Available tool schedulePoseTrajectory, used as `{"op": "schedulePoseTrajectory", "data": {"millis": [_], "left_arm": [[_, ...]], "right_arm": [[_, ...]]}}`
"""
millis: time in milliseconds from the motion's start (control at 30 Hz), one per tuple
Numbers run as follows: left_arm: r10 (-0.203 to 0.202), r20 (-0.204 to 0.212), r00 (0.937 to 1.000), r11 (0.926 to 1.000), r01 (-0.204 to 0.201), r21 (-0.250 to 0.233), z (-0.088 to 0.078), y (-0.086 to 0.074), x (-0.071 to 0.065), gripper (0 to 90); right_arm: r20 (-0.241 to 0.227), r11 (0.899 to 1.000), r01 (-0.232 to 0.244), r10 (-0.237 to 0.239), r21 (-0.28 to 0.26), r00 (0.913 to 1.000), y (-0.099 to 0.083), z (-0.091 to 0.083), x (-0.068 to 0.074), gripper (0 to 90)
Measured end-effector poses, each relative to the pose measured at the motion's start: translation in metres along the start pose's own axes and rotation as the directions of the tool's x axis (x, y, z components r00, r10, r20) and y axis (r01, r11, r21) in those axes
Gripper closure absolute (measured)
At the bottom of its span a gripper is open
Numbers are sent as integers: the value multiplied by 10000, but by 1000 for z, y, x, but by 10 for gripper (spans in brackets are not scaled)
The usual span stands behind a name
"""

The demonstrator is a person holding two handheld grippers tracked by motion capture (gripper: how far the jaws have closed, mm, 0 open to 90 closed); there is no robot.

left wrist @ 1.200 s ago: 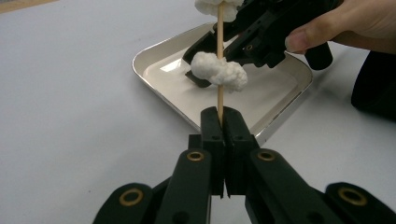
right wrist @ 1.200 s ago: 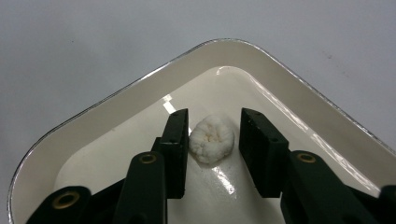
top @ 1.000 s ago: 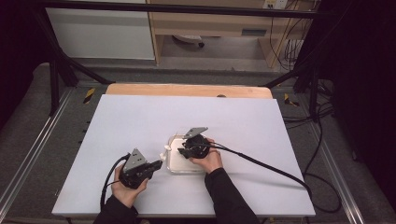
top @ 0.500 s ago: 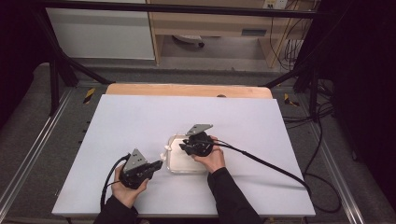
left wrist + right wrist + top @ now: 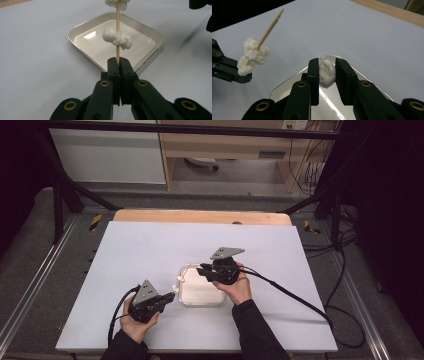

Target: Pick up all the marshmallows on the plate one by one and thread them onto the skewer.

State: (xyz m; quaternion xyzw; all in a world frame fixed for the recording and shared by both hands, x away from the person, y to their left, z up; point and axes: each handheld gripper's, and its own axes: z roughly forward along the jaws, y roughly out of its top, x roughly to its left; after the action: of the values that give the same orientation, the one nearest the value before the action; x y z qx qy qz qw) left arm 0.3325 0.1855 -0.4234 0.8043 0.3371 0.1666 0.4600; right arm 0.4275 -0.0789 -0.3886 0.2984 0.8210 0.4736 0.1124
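since a second ago the right gripper (image 5: 327, 71) has lifted off the tray (image 5: 186, 296), its fingers closing further on a white puff (image 5: 326, 73) pinched between them. left gripper (image 5: 117, 65) fingers, fully closed, clamp a skewer (image 5: 117, 26) threaded with two puffs above the tray.

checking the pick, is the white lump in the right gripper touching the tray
Apart: the right gripper view shows the white lump pinched between the fingers, hanging above the tray.
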Motion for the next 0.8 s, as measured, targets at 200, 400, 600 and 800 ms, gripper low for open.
{"op": "schedulePoseTrajectory", "data": {"millis": [200,400,600,800], "left_arm": [[35,45,10000,10000,-35,21,1,0,-1,889],[79,80,9999,10000,-79,9,1,0,-2,888],[142,139,9998,9999,-142,28,2,0,-3,889],[235,216,9995,9997,-234,-23,2,1,-5,889]], "right_arm": [[-243,9981,-360,348,-494,9991,4,-18,-3,748],[-585,9921,-677,617,-1059,9964,11,-34,-5,751],[-1236,9822,-1104,920,-1518,9881,16,-43,-3,752],[-1766,9724,-1500,1183,-1785,9772,19,-45,-3,756]]}}
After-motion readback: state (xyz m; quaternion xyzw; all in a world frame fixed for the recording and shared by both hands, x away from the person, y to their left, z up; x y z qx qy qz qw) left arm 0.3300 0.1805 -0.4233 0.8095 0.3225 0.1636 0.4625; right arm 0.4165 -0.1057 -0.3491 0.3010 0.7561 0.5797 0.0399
